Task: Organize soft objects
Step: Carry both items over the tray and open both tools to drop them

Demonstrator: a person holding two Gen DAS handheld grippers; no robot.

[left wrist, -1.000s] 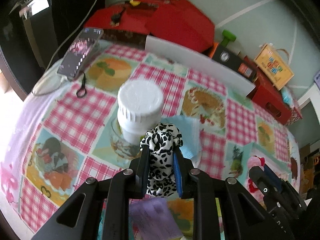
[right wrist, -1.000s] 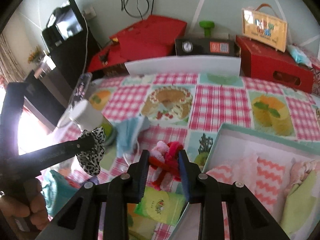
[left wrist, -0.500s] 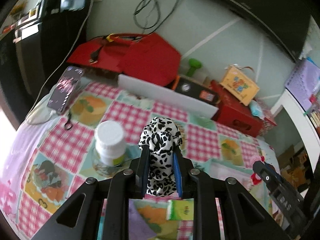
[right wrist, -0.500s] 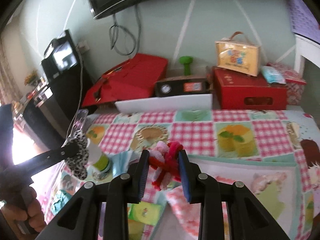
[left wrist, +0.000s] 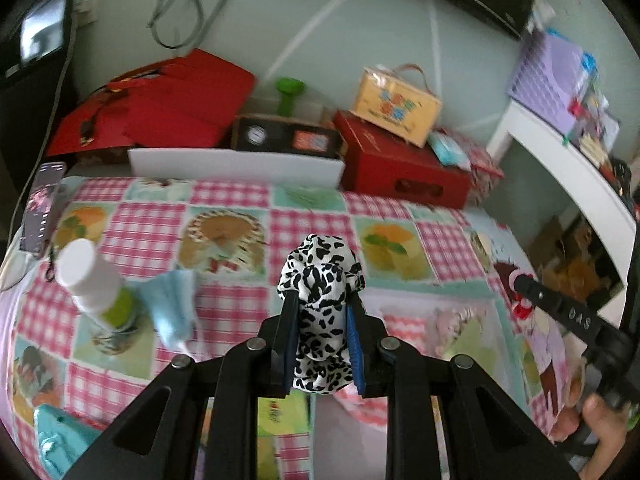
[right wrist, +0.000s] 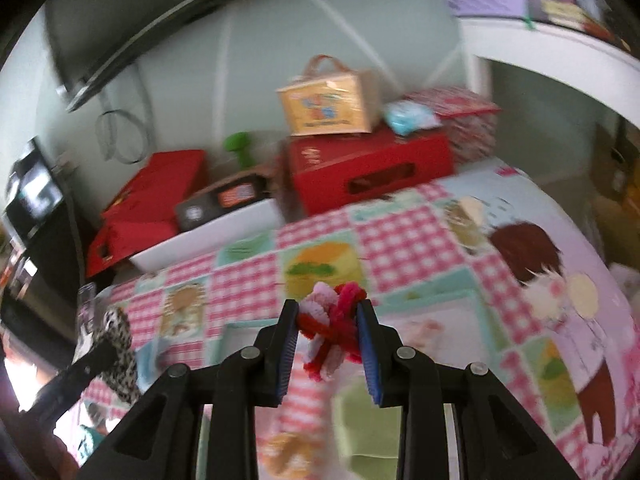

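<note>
Between my left gripper's (left wrist: 322, 322) fingers sat the black-and-white spotted fabric scrunchie (left wrist: 320, 280), clamped tight and held above the pink checked counter cloth (left wrist: 308, 224). My right gripper (right wrist: 328, 334) pinched a red-and-pink fuzzy chenille bundle (right wrist: 334, 326) over the mint-rimmed open box (right wrist: 432, 300). A white-capped bottle (left wrist: 94, 284) stood left.

The left gripper (left wrist: 322, 312) points down toward the worktop, its jaws closed on a spotted scrunchie (left wrist: 320, 280). To the right of it, the right gripper (right wrist: 328, 328) has its jaws pressing a red-pink scrunchie (right wrist: 332, 328).
</note>
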